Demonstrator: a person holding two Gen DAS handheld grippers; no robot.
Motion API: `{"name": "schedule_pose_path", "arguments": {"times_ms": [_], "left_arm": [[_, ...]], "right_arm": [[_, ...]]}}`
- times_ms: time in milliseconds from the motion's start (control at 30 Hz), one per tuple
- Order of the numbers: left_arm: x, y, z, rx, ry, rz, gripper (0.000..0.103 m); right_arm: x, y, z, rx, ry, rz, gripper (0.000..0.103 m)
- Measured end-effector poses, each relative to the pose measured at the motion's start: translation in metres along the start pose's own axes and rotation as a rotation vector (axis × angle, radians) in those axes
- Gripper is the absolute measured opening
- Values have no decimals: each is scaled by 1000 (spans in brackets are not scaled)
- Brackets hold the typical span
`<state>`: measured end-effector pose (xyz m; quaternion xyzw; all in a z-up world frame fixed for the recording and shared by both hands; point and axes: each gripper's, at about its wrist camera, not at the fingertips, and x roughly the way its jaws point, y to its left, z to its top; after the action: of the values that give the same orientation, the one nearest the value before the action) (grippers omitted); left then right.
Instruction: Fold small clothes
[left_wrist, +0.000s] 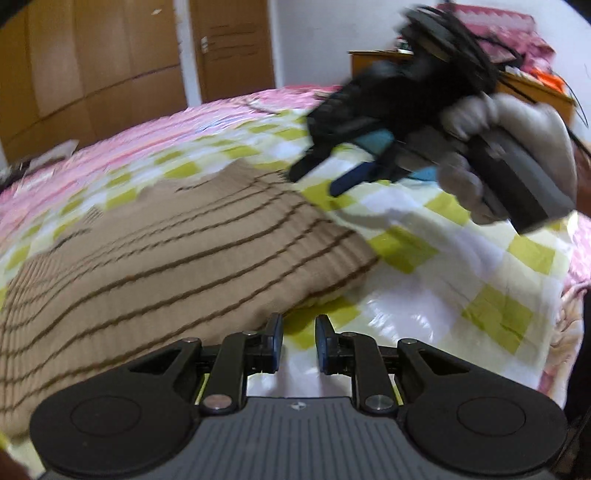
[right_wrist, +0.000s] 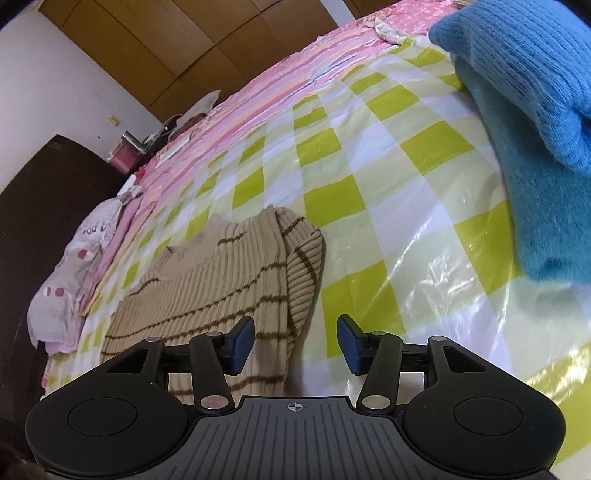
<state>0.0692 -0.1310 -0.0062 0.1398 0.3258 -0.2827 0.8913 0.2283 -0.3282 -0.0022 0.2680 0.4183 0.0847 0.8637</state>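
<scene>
Now | striped sweater (right_wrist: 221, 295) lower-left of right gripper (right_wrist: 295, 341), wide open, empty | left gripper (left_wrist: 298, 341) part-open, empty

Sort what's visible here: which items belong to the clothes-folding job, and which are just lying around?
Job items:
- striped beige sweater
- blue knit pile
- left hand-held gripper, empty
- right hand-held gripper, empty

Lying about:
- checked plastic sheet
- pink bedspread
- pillow
- wardrobe

Under me: glossy green-and-white checked plastic sheet (right_wrist: 388, 206) over pink striped bedspread (right_wrist: 236, 122). Brown wooden wardrobe doors (left_wrist: 92, 62) beyond.
</scene>
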Motion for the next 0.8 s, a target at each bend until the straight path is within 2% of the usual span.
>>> {"name": "schedule_pose_path", "arguments": {"times_ms": [167, 300, 467, 600, 667, 800], "left_arm": [[17, -30, 4, 130, -43, 56, 30], [18, -31, 3, 138, -72, 89, 31], [16, -38, -2, 206, -91, 98, 34], [4, -34, -4, 167, -132, 89, 36], [-1, -35, -4, 166, -157, 93, 43], [15, -45, -5, 251, -135, 114, 46]], "right_arm": [[11, -5, 11, 11, 6, 8, 50], [21, -7, 19, 30, 12, 29, 50], [34, -8, 25, 59, 30, 55, 50], [46, -5, 25, 42, 62, 61, 50], [50, -4, 24, 40, 57, 66, 50], [51, -4, 24, 53, 55, 82, 50]]}}
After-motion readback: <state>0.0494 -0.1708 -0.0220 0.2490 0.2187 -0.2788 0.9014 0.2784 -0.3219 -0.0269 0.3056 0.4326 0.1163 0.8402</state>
